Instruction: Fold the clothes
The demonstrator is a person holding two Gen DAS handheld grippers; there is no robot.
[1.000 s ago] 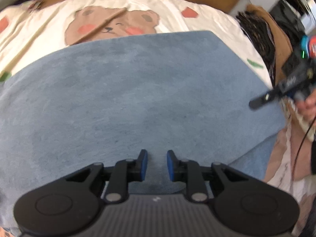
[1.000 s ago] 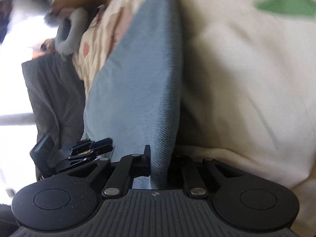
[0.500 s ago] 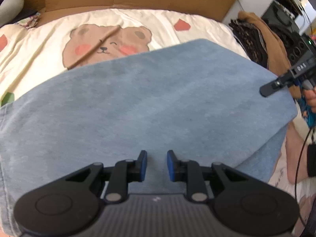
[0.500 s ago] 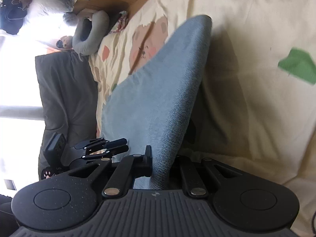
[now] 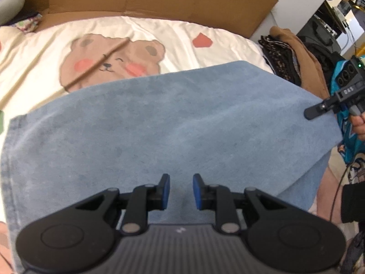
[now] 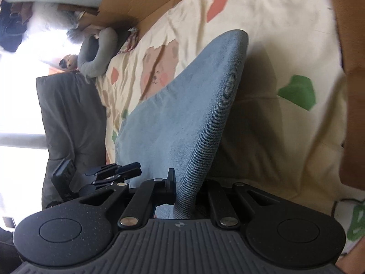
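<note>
Bear-print bedcover (image 5: 187, 34) lies under blue denim garment (image 5: 159, 123); right fingers (image 6: 184, 189) pinch its edge, left fingers (image 5: 181, 191) parted, empty, above it.

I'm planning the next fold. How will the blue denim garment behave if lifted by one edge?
The blue denim garment probably bends but holds some body: the edge pinched in the right hand-held gripper stands as a smooth ridge. It likely drapes heavily, lying flat on the bedsheet. Its woven surface looks grippy, so slipping seems unlikely.
</note>
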